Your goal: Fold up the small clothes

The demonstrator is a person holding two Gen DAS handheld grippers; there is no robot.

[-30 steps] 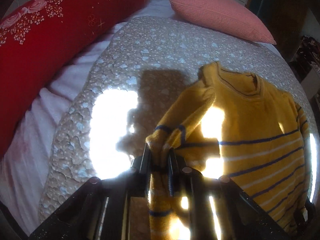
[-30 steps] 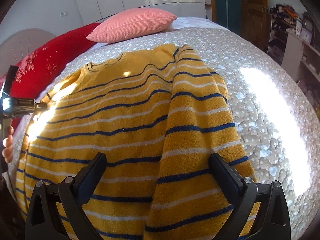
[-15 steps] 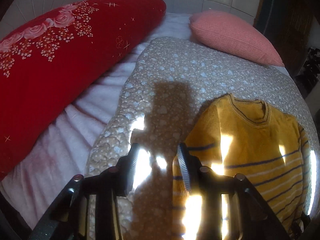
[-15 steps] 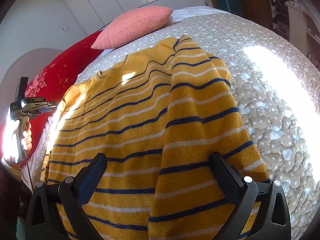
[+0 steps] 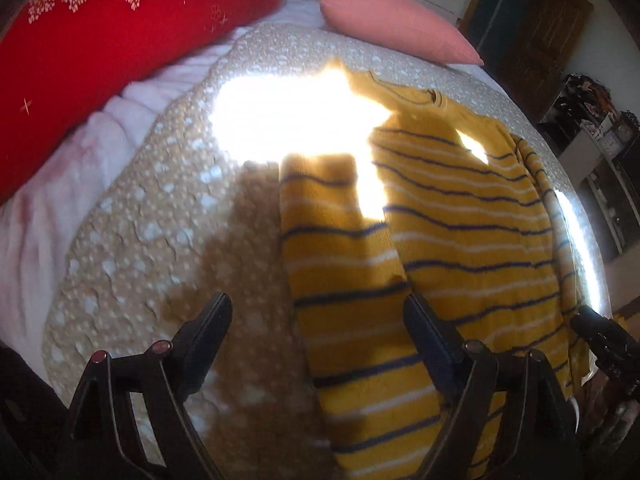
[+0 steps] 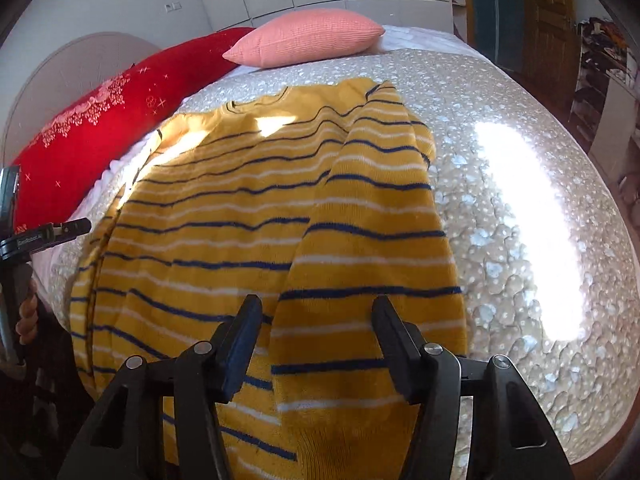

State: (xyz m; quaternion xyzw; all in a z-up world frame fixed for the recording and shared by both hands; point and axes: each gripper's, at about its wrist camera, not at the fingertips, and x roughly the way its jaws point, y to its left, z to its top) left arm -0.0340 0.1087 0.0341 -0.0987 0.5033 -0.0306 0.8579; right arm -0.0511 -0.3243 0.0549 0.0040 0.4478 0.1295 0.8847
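Observation:
A yellow sweater (image 5: 460, 232) with navy and white stripes lies flat on the beige patterned bedspread (image 5: 152, 240). Both sleeves are folded in over the body; the left sleeve (image 5: 340, 280) runs down toward the hem. My left gripper (image 5: 318, 312) is open and empty, its fingers straddling the left sleeve's lower part. In the right wrist view the sweater (image 6: 240, 216) fills the middle, and my right gripper (image 6: 316, 316) is open above the folded right sleeve (image 6: 376, 248) near the hem. The left gripper (image 6: 68, 228) shows at that view's left edge.
A long red embroidered pillow (image 5: 100, 28) and a pink pillow (image 5: 392, 24) lie at the head of the bed. Bright sun patches fall on the bedspread (image 6: 532, 216). A wooden door (image 6: 552, 12) and cluttered shelves (image 6: 604, 52) stand at the right.
My left gripper let go of the left sleeve, which now lies folded over the sweater, and opened wide. My right gripper's fingers have narrowed and sit nearer the hem.

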